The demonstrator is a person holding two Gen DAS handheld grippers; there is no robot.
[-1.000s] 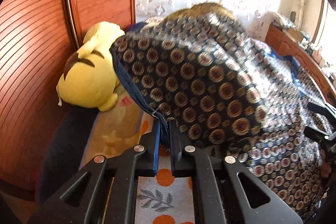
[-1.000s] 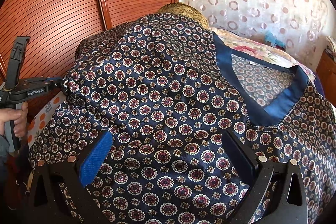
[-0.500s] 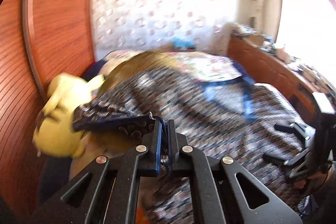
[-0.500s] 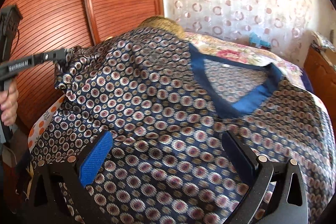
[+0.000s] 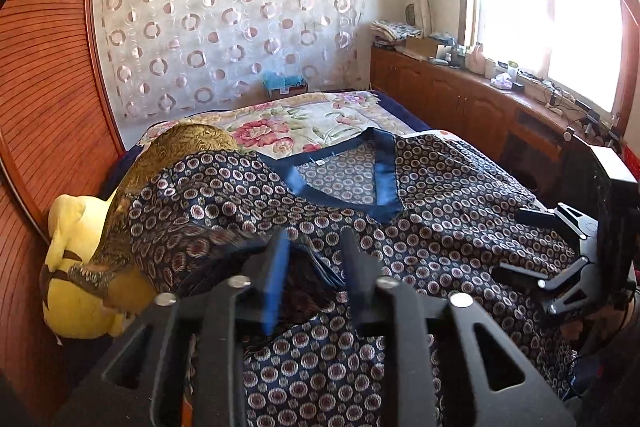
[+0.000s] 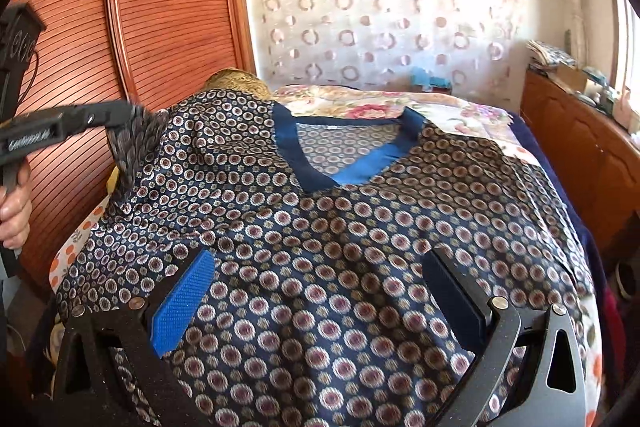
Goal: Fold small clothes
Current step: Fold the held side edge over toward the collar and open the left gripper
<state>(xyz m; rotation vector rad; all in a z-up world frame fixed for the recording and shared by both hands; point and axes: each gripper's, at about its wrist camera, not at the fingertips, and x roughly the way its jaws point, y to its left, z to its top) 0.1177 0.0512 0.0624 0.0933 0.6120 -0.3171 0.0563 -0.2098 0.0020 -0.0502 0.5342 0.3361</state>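
Note:
A navy shirt with a circle print and a blue V-neck band lies spread face up on the bed; it also fills the right wrist view. My left gripper has its fingers a little apart, with the shirt's left sleeve edge draped just in front of them. In the right wrist view the left gripper is at the far left with sleeve fabric bunched at its tip. My right gripper is wide open and hovers over the shirt's lower front. It also shows at the right in the left wrist view.
A yellow plush toy and a golden cushion lie at the bed's left side against a wooden slatted wardrobe. A floral bedspread covers the far bed. A wooden cabinet with clutter runs under the window at the right.
My left gripper carried the sleeve up and over to the left, and its fingers have parted from shut to slightly open. The shirt has settled flatter. The right gripper stayed open over the hem.

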